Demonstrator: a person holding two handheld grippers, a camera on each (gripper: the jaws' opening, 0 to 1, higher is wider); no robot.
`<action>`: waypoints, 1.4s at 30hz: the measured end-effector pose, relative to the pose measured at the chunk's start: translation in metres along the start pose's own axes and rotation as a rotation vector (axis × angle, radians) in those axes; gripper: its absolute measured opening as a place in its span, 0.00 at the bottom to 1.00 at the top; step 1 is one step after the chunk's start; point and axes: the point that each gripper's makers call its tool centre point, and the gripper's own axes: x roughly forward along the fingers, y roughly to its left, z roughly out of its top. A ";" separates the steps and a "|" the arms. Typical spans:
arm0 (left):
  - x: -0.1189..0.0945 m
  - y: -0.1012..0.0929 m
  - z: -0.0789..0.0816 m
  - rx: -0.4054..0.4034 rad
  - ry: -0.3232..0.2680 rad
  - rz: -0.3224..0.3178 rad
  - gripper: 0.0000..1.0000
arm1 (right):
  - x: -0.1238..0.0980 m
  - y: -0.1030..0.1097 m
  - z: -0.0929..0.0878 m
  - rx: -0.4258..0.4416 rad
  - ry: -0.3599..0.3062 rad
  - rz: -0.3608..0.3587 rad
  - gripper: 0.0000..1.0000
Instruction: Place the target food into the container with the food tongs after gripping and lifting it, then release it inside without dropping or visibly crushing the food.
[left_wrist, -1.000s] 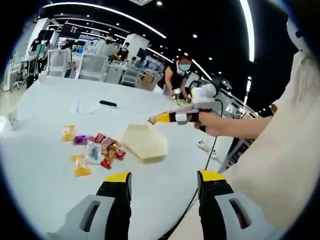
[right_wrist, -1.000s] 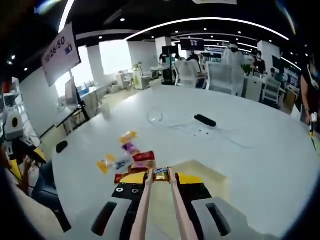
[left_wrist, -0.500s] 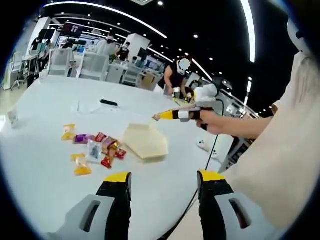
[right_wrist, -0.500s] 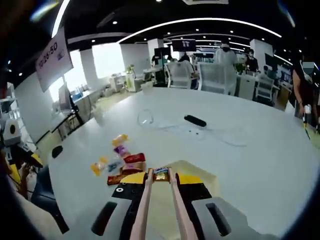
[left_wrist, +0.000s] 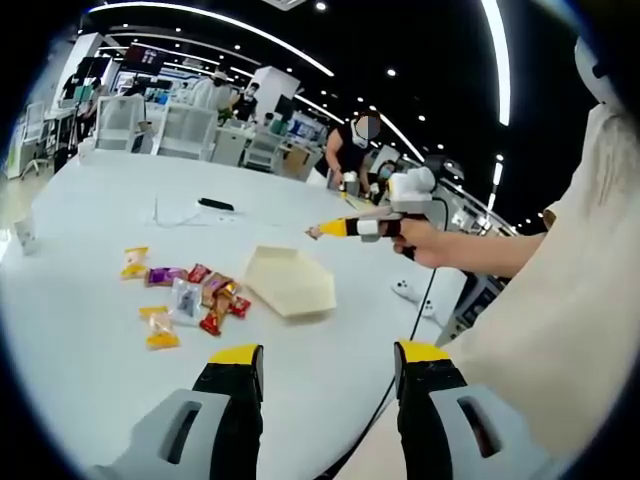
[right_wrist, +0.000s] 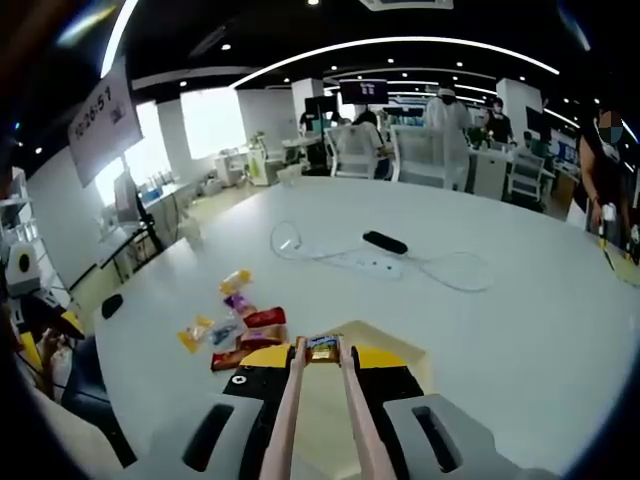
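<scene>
Since a second ago the right hand-held gripper (right_wrist: 321, 372) has risen a little, so more of the tabletop (right_wrist: 500, 320) beyond it shows in the right gripper view. It clamps the food tongs (right_wrist: 320, 420), and the tong tips pinch a small wrapped snack (right_wrist: 322, 347), lifted clear of the tabletop. Seen from the left gripper view, the tongs (left_wrist: 335, 229) hang above the far edge of the pale, shallow container (left_wrist: 290, 281), which looks empty. That suggests the carry is nearly over and lowering and release come next. Just to the left of the container lies a cluster of loose wrapped snacks (left_wrist: 185, 297), touching one another. The left hand-held gripper (left_wrist: 327, 365) stands wide apart, holding nothing, near the tabletop's edge and well short of the container
</scene>
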 end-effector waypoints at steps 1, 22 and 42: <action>0.000 0.000 0.000 -0.001 -0.001 0.001 0.52 | -0.001 -0.002 0.000 0.004 -0.001 -0.003 0.21; 0.001 -0.001 -0.002 -0.002 0.004 -0.002 0.52 | -0.005 -0.003 -0.004 -0.004 0.006 -0.011 0.22; -0.003 -0.001 -0.005 -0.010 0.001 0.004 0.52 | 0.000 0.007 -0.004 0.013 0.010 0.011 0.23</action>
